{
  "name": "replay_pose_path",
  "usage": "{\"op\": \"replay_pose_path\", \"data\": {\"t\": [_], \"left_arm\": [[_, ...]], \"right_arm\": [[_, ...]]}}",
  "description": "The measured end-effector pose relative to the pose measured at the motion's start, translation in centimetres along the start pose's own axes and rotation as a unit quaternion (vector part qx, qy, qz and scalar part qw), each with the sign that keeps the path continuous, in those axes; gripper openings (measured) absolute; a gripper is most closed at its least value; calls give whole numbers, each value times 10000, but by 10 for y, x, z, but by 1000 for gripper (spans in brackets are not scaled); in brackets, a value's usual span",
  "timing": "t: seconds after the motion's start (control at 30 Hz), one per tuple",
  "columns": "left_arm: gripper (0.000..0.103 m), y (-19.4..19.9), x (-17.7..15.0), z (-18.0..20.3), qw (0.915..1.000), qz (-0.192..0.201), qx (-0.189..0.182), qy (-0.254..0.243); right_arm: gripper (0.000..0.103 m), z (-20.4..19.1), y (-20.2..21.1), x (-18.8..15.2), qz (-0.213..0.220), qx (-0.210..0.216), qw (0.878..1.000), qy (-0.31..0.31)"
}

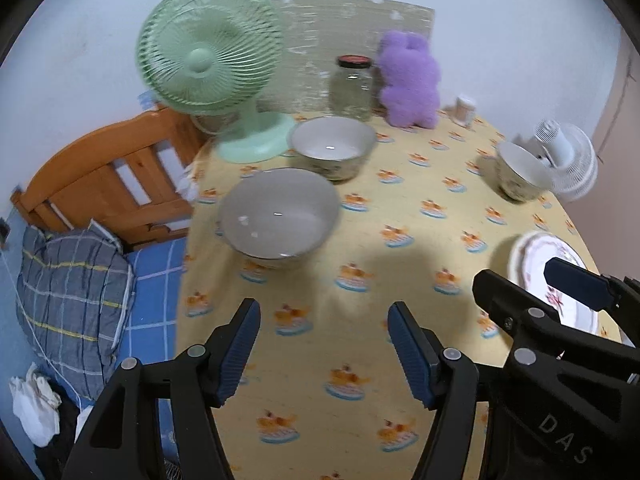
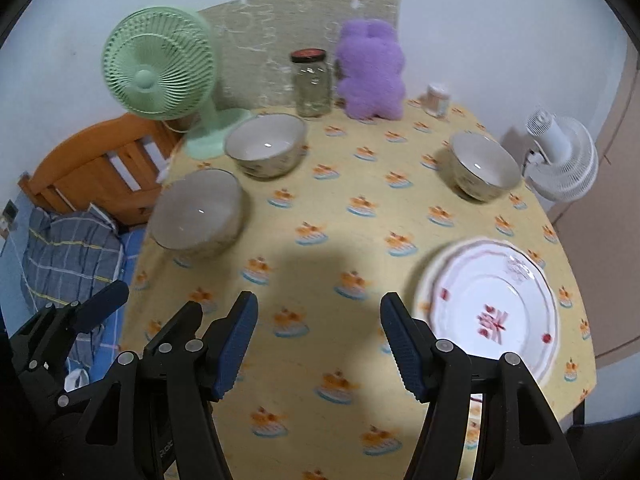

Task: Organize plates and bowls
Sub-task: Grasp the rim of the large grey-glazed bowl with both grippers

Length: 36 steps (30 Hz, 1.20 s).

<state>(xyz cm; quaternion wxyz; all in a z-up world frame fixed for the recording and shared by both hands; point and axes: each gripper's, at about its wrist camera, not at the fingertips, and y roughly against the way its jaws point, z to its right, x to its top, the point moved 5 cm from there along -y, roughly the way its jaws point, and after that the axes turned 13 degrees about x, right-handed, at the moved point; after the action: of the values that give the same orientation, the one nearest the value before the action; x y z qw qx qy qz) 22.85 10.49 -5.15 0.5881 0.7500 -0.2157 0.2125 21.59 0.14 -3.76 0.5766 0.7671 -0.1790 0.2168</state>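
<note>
Three white bowls stand on the yellow tablecloth: a large one (image 1: 279, 218) (image 2: 198, 214) near the left edge, a second (image 1: 332, 147) (image 2: 266, 150) behind it by the green fan, and a smaller third (image 1: 518, 170) (image 2: 482, 166) at the right. White plates with red flowers (image 2: 490, 306) (image 1: 552, 280) lie stacked at the near right. My left gripper (image 1: 324, 314) is open above the cloth with nothing between its fingers. My right gripper (image 2: 319, 306) is open and empty too, just left of the plates. Each gripper shows at the edge of the other's view.
A green fan (image 1: 208, 50) (image 2: 158, 66), a glass jar (image 1: 352, 88) (image 2: 311, 84), a purple plush toy (image 1: 410, 80) (image 2: 370, 70) and a small cup (image 2: 437, 100) line the back by the wall. A white fan (image 2: 562, 158) stands at the right edge. A wooden bed frame (image 1: 104, 180) is left.
</note>
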Motion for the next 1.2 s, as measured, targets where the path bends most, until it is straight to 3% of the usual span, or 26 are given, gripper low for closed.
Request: {"op": "replay_pose_path", "data": {"t": [0.2, 0.4, 0.6, 0.7, 0.8, 0.97, 1.2], "left_arm": [[81, -31, 17, -30, 9991, -94, 176, 368], [87, -70, 30, -49, 9969, -487, 240, 574], [86, -100, 47, -58, 9953, -319, 702, 581], [80, -115, 54, -61, 9943, -390, 720, 679], [72, -128, 61, -61, 9941, -340, 790, 662], [51, -150, 63, -55, 9947, -468, 677, 616], [31, -162, 62, -51, 9957, -497, 508, 596]], "right_arm": [[67, -22, -26, 25, 50, 23, 9999, 157], [67, -33, -68, 49, -91, 288, 9994, 181], [67, -39, -109, 68, -173, 380, 9989, 206], [66, -43, -125, 77, -171, 297, 9990, 284], [54, -45, -140, 85, -157, 328, 9989, 291], [38, -47, -167, 89, -327, 398, 9985, 209], [27, -49, -183, 88, -389, 445, 9980, 220]]}}
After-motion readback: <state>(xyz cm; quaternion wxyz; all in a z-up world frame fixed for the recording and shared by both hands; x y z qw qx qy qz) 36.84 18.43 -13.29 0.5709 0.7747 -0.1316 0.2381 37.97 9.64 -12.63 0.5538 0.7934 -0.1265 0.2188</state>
